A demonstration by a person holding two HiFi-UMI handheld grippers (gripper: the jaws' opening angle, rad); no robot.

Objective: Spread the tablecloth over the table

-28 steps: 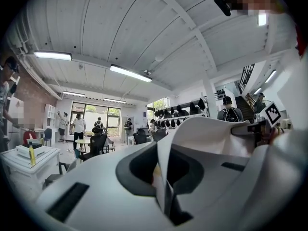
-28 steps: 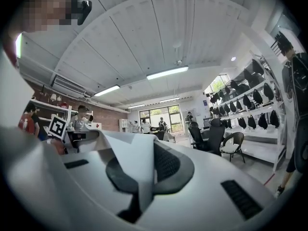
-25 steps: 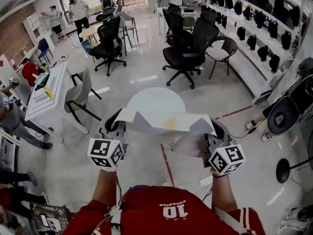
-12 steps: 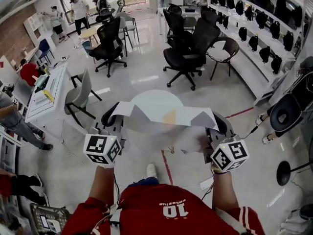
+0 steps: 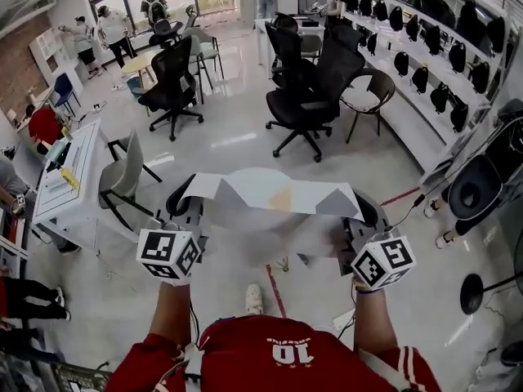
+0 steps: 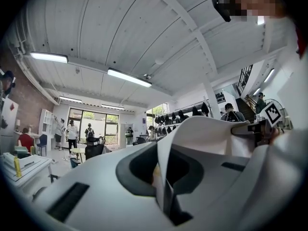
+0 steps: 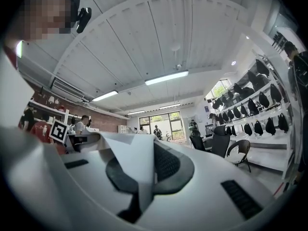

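A white tablecloth with grey and yellow patches hangs stretched between my two grippers at chest height. My left gripper is shut on its left corner, and the cloth runs out of the closed jaws toward the right. My right gripper is shut on the right corner, with a fold of cloth pinched in its jaws. The round white table stands just beyond the cloth's far edge, mostly hidden under it.
Black office chairs stand beyond the table. A grey chair and a white desk are at the left. Shelves of dark gear line the right wall. People stand at the far back.
Both grippers have carried the stretched cloth forward and a little upward. The cloth now covers more of the round table.
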